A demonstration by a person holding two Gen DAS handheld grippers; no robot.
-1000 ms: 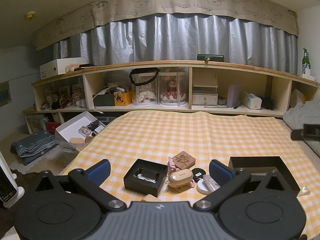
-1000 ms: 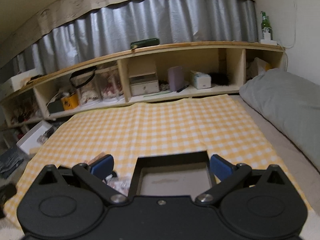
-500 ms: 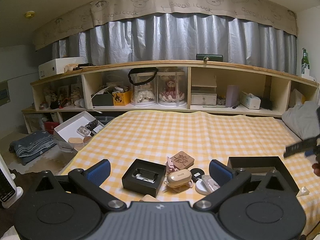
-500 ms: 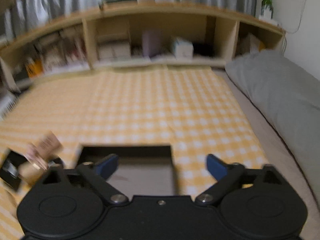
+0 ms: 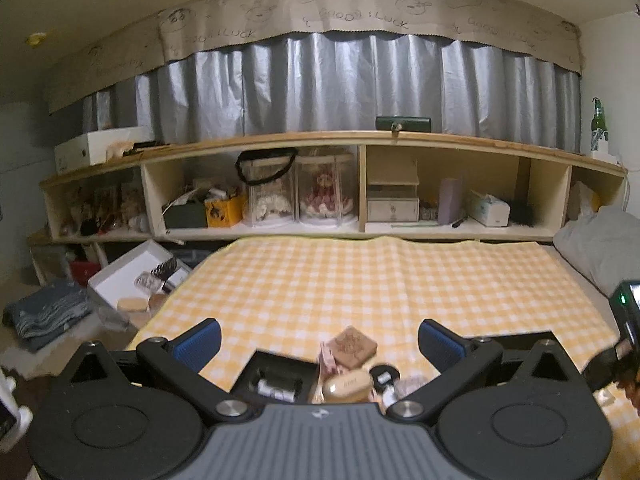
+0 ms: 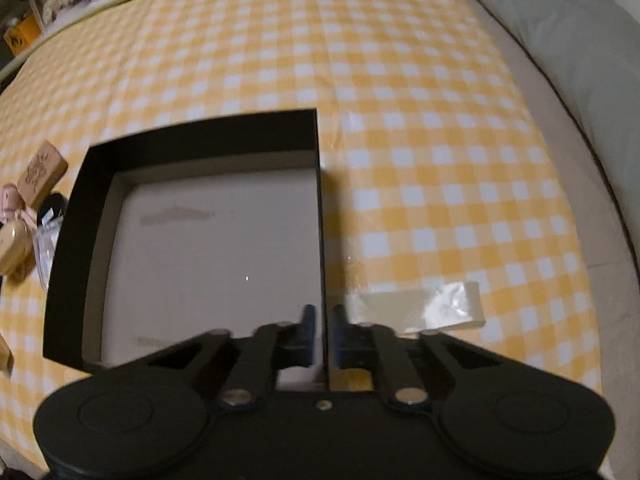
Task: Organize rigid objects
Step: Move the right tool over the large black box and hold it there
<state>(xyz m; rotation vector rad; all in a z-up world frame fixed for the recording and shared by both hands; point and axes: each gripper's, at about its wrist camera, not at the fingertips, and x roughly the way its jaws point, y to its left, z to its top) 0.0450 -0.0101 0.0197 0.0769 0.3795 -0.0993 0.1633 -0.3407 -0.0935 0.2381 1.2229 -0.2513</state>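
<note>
Left wrist view:
- Left tongs (image 5: 318, 338) wide apart, holding nothing, touching nothing.
- Hovering over the yellow checked cloth (image 5: 360, 276) on the bed.
- Clutter sits low between the 2 fingers: small black box (image 5: 276, 378) toward the left finger, with something pale inside, too blurred to name.
- Beige earbud case (image 5: 346, 386) dead centre, wooden stamp block (image 5: 354, 346) just beyond it, small round black item (image 5: 384, 374) toward the right finger.
- Right of the right finger: dark rim of the large black tray (image 5: 516, 338). Right tongs' body at the far right edge, fingers out of frame.

Right wrist view:
- Right tongs (image 6: 322, 334) pointing steeply down, clamped on the large black tray's right wall (image 6: 320, 216), 1 finger inside, 1 outside. Pads appear pressed on the thin wall.
- Tray empty, pale floor bare.
- Clear plastic wrapper (image 6: 420, 306) flat on the cloth just right of the tongs.
- Wooden block, pink item (image 6: 12, 202) and beige case left of the tray, beside its left wall.

Step, as judged: tray just gripped, probably to steady or reposition it as the collecting bin. No object placed yet, so task early.

Next move likely calls for: keep the grip square on the wall so it doesn't buckle or tip, slide rather than lift. Then left tongs down over 1 item, likely the beige case, and close.
</note>
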